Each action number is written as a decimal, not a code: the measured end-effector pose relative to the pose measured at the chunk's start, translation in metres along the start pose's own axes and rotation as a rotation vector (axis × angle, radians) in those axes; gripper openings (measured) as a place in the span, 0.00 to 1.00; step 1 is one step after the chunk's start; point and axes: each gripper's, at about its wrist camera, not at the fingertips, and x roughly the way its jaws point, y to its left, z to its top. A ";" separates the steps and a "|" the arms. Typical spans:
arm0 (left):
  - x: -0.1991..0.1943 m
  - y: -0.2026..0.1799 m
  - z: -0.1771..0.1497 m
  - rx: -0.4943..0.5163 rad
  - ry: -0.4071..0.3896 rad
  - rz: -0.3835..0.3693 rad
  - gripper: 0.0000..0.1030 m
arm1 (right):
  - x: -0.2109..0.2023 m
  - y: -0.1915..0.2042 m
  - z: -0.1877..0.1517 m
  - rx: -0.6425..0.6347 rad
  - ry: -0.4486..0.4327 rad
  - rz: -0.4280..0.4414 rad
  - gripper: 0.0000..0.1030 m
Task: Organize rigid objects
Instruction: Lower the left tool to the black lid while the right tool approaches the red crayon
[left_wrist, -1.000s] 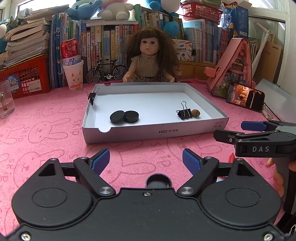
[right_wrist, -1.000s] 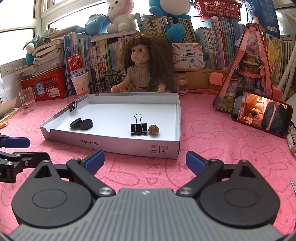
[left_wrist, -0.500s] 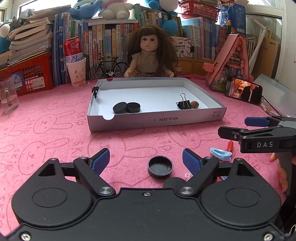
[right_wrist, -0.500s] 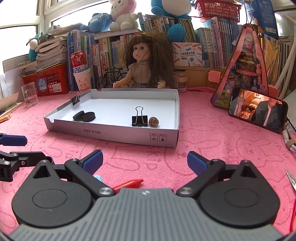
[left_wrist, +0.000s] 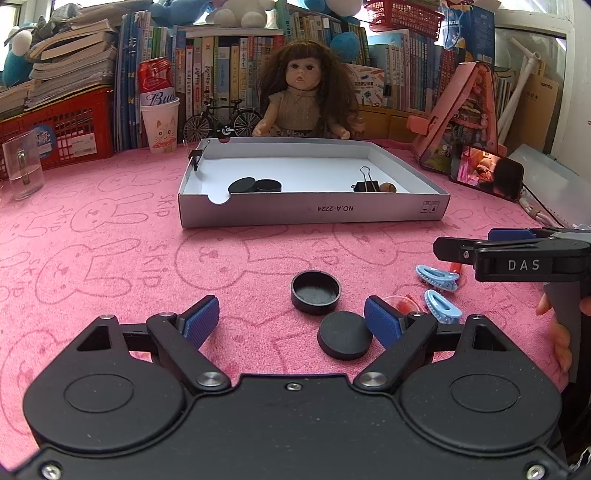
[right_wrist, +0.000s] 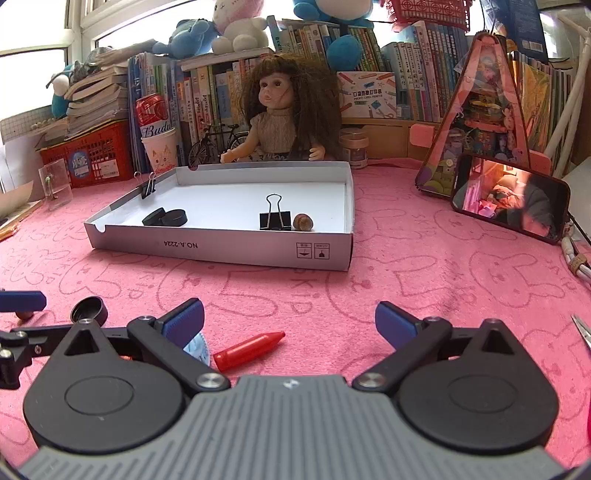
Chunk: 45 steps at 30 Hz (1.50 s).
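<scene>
The flat black lid lies on the pink surface, just in front of my left tool, close to its right pad. An open black cap sits right behind it. My left tool is spread wide and holds nothing. My right tool is spread wide too, over a red crayon. The white tray already has a few things inside. I think I am picking next, so I must slide left around the lid and squeeze.
</scene>
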 end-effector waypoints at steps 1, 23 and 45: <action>0.000 0.000 -0.002 -0.004 -0.001 0.002 0.82 | 0.000 0.000 0.000 -0.002 0.000 0.000 1.00; -0.018 -0.015 -0.016 0.063 -0.035 -0.050 0.53 | -0.012 0.001 -0.003 -0.193 0.016 0.100 0.88; -0.013 -0.022 -0.017 0.096 -0.039 -0.061 0.39 | -0.011 0.006 -0.008 -0.297 0.022 0.125 0.77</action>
